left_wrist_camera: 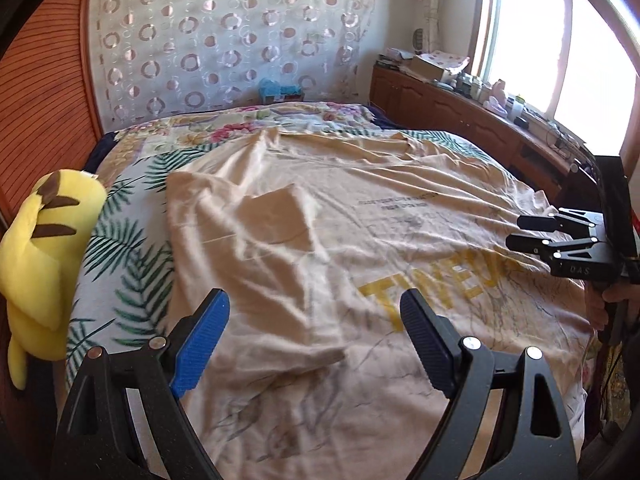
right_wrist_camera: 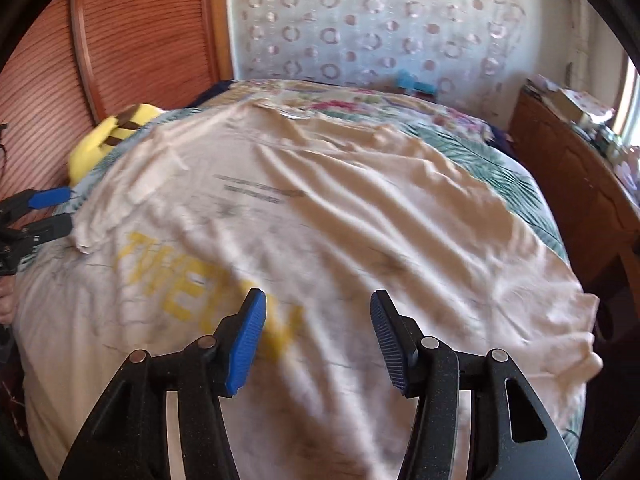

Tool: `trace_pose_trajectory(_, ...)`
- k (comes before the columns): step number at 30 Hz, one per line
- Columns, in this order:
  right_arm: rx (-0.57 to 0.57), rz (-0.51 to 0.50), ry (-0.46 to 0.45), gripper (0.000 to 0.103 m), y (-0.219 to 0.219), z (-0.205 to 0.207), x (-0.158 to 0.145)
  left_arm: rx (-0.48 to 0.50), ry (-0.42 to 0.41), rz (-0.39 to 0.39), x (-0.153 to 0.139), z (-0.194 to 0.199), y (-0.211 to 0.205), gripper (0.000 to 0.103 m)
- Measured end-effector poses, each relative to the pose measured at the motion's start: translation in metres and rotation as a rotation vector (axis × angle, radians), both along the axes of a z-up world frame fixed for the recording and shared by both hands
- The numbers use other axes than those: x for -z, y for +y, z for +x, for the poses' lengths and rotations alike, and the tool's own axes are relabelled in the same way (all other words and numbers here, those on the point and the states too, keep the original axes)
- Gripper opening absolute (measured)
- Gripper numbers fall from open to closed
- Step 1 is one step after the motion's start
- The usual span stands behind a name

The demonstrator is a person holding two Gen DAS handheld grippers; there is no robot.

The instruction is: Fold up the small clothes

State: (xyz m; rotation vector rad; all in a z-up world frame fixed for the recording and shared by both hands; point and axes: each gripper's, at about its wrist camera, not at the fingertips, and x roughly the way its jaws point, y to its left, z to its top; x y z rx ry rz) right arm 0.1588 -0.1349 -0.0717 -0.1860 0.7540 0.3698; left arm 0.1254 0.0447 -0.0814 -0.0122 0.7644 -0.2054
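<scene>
Your shirt [left_wrist_camera: 320, 240] lies spread across the bed [left_wrist_camera: 132, 184], print side up, with yellow letters [left_wrist_camera: 432, 292] and 2 lines of small dark text above them. It is cream, wrinkled, and covers most of the leaf-print sheet. On the left-wrist view a sleeve or corner is folded back onto the body of the shirt [right_wrist_camera: 360, 208], forming a raised flap near the middle left. The far hem shows loose ridges toward the floral end of the bed.

Your left gripper [left_wrist_camera: 314, 344] hovers over the near part of the shirt with its jaws wide apart and nothing between them; the cloth below is not pinched. Your right gripper [right_wrist_camera: 318, 336] also stands wide open above the shirt, over the yellow letters [right_wrist_camera: 200, 288], holding nothing. From the left-wrist view the right gripper [left_wrist_camera: 528, 232] sits at the right edge of the shirt, its fingers pointing inward; whether they touch the cloth, you cannot tell. From the right-wrist view the left gripper [right_wrist_camera: 50, 212] shows at the left edge, beside the folded corner.

A yellow plush [left_wrist_camera: 44, 248] rests at the left side of the bed against the wooden headboard [left_wrist_camera: 44, 92]. A cabinet [left_wrist_camera: 460, 116] runs under the window [left_wrist_camera: 568, 52].
</scene>
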Motion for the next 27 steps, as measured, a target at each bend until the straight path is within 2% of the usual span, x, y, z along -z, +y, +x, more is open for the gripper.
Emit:
trace_pose_trajectory(8,0.091,0.046,-0.006,0.056,-0.051,-0.013,-0.007,0.066,0.035,0.036,0.009,0.014,-0.039,0.088)
trace_pose_trajectory(10,0.122,0.063,-0.007,0.060,-0.069,-0.016,-0.009,0.080,0.047,0.047,0.012,0.017,-0.046,0.088)
trace_pose_trajectory(12,0.153,0.059,-0.009,0.065,-0.085,-0.019,-0.009,0.087,0.058,0.054,0.015,0.019,-0.051,0.088)
trace_pose_trajectory(21,0.320,0.047,-0.032,0.066,-0.167,-0.023,-0.019,0.086,0.117,0.097,0.031,0.030,-0.059,0.088)
trace_pose_trajectory(27,0.379,0.084,0.014,0.066,-0.202,-0.013,-0.011,0.097,0.122,0.128,0.033,0.030,-0.066,0.089)
